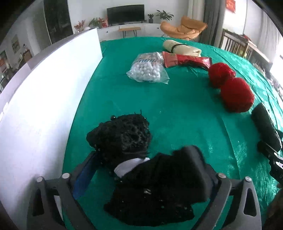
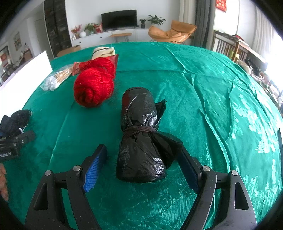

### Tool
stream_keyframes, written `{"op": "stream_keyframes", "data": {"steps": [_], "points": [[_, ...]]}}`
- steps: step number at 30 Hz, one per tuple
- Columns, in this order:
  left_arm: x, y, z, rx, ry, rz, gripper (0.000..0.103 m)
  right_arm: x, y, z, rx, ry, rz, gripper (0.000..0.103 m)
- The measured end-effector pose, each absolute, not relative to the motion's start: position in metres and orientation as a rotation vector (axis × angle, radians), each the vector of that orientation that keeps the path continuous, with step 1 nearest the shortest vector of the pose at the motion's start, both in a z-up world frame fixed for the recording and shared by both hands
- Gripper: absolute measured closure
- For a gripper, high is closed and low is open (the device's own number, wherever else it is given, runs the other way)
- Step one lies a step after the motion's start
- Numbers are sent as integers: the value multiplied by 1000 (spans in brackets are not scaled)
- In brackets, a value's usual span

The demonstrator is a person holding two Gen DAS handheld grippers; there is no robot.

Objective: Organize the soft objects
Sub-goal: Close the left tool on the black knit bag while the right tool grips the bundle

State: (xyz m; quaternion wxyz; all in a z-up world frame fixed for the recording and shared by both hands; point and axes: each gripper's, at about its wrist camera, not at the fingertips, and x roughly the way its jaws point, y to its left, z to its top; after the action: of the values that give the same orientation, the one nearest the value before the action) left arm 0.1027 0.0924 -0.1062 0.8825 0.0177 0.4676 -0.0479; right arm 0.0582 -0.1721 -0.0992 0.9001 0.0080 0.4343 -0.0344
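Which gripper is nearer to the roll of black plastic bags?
Right. The right gripper has its fingers either side of the black bag roll; the left gripper is away, at black lace fabric.

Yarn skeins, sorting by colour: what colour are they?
Red yarn skeins, clearest in the right wrist view.

2 low wrist views face the tv (image 1: 125, 13), sharing the red yarn (image 2: 94, 85).

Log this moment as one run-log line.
left tongs: draped with black lace cloth, grip unclear | right tongs: open around black bag roll | red yarn: untouched
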Motion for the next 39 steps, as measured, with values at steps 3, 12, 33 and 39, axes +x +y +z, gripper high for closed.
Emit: {"op": "stream_keyframes", "data": {"steps": [3, 12, 33, 39], "points": [[101, 94, -107, 33, 950, -95, 0, 58, -172, -99, 16, 899, -71, 21], [99, 93, -106, 33, 944, -96, 0, 58, -172, -99, 16, 899, -71, 21], [99, 93, -106, 33, 944, -97, 0, 58, -172, -99, 16, 899, -71, 21], [99, 93, -106, 33, 944, -98, 0, 58, -172, -99, 16, 899, -69, 21]]}}
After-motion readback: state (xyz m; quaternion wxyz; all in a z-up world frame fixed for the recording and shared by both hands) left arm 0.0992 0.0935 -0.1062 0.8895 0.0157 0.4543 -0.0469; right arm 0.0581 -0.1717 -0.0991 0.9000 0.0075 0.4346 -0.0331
